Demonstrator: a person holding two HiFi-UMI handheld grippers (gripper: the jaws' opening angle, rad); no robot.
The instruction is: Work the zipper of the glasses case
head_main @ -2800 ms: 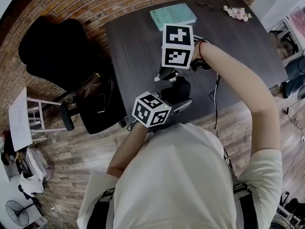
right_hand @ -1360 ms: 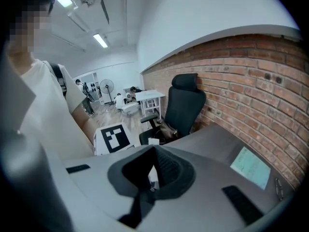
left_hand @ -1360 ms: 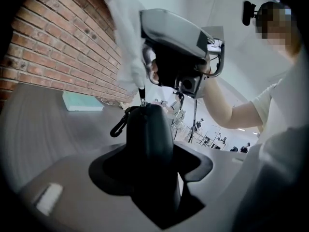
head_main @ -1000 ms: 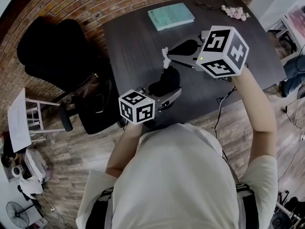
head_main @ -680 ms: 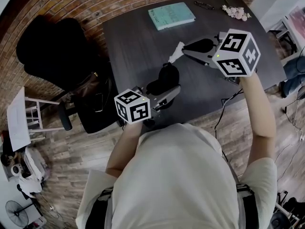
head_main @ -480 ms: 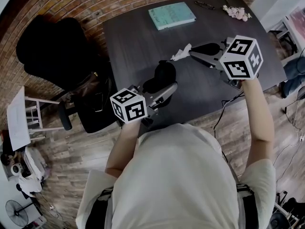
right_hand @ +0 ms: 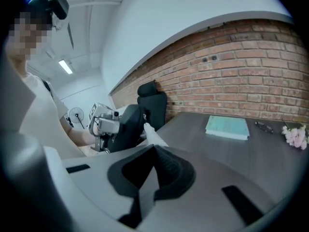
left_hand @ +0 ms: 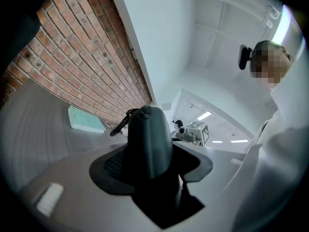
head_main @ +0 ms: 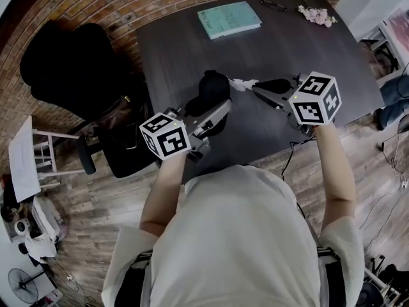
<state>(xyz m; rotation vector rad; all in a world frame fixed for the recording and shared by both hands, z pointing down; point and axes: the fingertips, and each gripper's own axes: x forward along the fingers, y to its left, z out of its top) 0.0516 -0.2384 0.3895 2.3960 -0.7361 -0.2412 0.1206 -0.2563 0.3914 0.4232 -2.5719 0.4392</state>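
Observation:
The black glasses case (head_main: 211,89) is up off the dark table (head_main: 172,50), pinched between the jaws of my left gripper (head_main: 214,107). In the left gripper view the case (left_hand: 147,139) stands up out of the jaws, with a dark pull tab (left_hand: 119,123) hanging at its left side. My right gripper (head_main: 252,85) points left at the case, shut on a small white cloth-like strip (head_main: 241,83). In the right gripper view the strip (right_hand: 152,134) runs from the closed jaws toward the case (right_hand: 126,125).
A teal book (head_main: 230,19), a pair of glasses (head_main: 275,6) and small flowers (head_main: 317,16) lie along the table's far side. A black office chair (head_main: 73,75) stands left of the table. A cable (head_main: 289,147) hangs over the near edge.
The left gripper has carried the case upward and away from me. The right gripper has swung down and back toward the case with the white strip, which it drew away from it earlier.

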